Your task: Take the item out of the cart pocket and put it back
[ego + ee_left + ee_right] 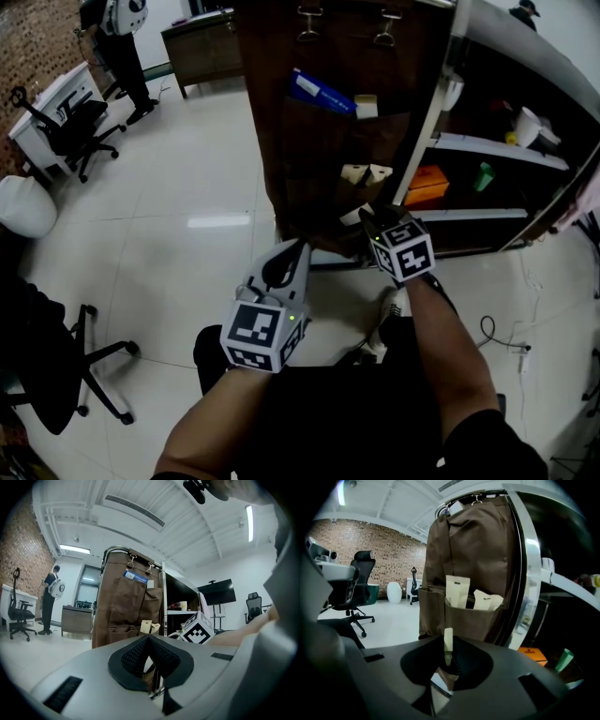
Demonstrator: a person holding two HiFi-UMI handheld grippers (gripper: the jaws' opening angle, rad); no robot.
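A brown fabric organizer (319,141) hangs on the cart's side. Its lower pocket (471,618) holds two cream packets (457,591), also visible in the head view as cream packets (366,173). Just below and in front of that pocket, my right gripper (366,219) is shut on a thin cream packet (448,641), which I see edge-on, standing upright between the pads. My left gripper (291,251) hangs lower and to the left, off the organizer, jaws together with nothing in them. In the left gripper view, the left gripper (150,641) points at the organizer.
A blue box (322,93) and a white item (366,106) sit in an upper pocket. Cart shelves (497,150) to the right carry an orange box (427,185) and small items. Office chairs (70,127) and a person (122,47) stand at far left on the white floor.
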